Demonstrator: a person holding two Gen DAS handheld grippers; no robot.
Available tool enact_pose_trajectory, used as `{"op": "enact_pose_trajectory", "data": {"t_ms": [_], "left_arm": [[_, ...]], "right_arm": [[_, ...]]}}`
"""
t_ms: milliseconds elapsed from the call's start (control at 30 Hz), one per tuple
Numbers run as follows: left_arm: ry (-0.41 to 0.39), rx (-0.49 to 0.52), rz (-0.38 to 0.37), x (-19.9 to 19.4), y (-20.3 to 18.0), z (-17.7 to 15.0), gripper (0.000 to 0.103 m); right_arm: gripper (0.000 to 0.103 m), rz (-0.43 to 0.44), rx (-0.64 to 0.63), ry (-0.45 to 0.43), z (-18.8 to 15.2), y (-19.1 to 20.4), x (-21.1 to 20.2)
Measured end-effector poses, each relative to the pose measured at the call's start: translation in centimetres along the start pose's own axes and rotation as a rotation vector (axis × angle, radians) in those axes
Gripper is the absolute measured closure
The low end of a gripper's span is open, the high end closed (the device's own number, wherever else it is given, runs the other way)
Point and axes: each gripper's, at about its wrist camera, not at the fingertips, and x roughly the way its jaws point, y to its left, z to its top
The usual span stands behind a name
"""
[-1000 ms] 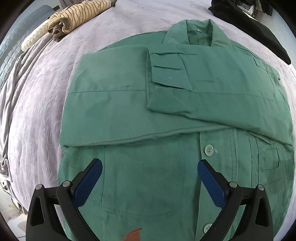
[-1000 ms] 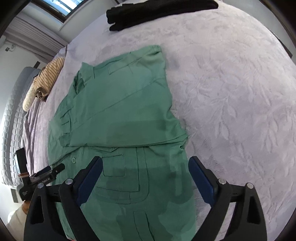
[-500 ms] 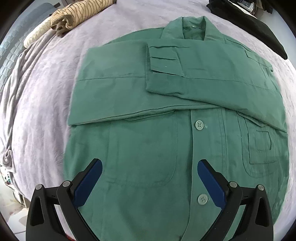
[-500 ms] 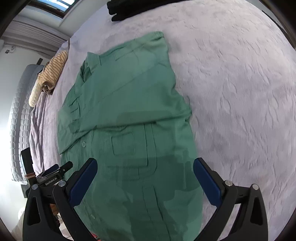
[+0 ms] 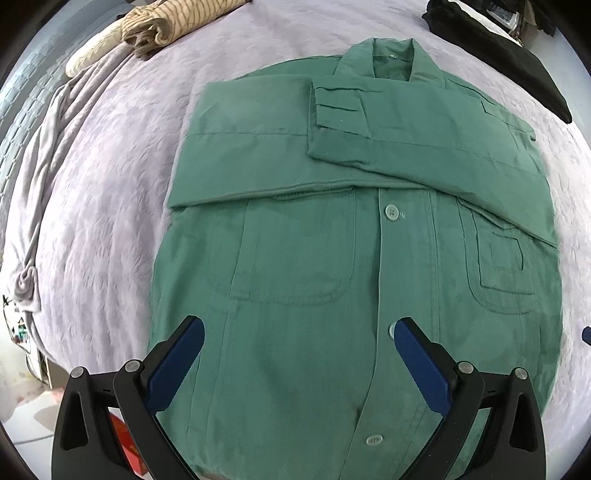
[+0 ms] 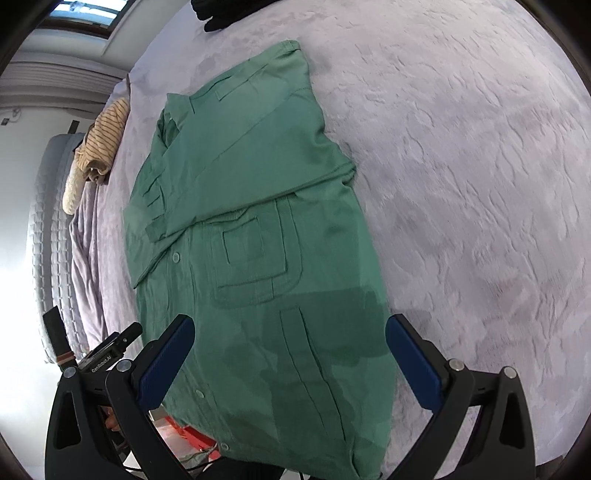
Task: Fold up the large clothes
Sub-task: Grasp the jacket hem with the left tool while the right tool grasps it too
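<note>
A green shirt [image 5: 362, 266] lies buttoned and face up on the lilac bedspread [image 6: 480, 184] of a bed, its collar at the far end and its hem at the near edge of the bed. Both sleeves are already crossed over the chest, the right-hand one on top with its cuff near the collar, which narrows the garment into a tidy rectangle and leaves the lower half flat for a fold upward. The left tongs [image 5: 295, 363] hang over the lower front, between the two chest pockets and the hem, blue pads apart with nothing between them. The right tongs [image 6: 290, 363] hover over the shirt's lower right side, also spread wide and empty; they have just been opening to their fullest, with no cloth caught in them. Judging from this, both are being set to take the hem at its two corners, so the bottom can be lifted evenly and laid over the sleeves. A striped folded garment [image 5: 173, 18] and a black garment [image 5: 498, 51] lie well apart at the far end.
</note>
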Motion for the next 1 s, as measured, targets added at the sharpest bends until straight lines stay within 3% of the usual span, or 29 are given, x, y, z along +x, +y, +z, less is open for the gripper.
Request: {"op": "enact_pose_trajectory", "data": {"t_ms": [633, 1000], "left_arm": [[0.04, -0.085, 0.031, -0.9, 4.1, -5.6, 0.0], [0.074, -0.05, 0.021, 2.1, 8.0, -10.3, 0.0]], "right_arm": [[0.0, 0.031, 0.033, 0.105, -3.2, 0.9, 2.0], [0.0, 0.0, 0.065, 0.058, -9.0, 2.2, 3.8]]}}
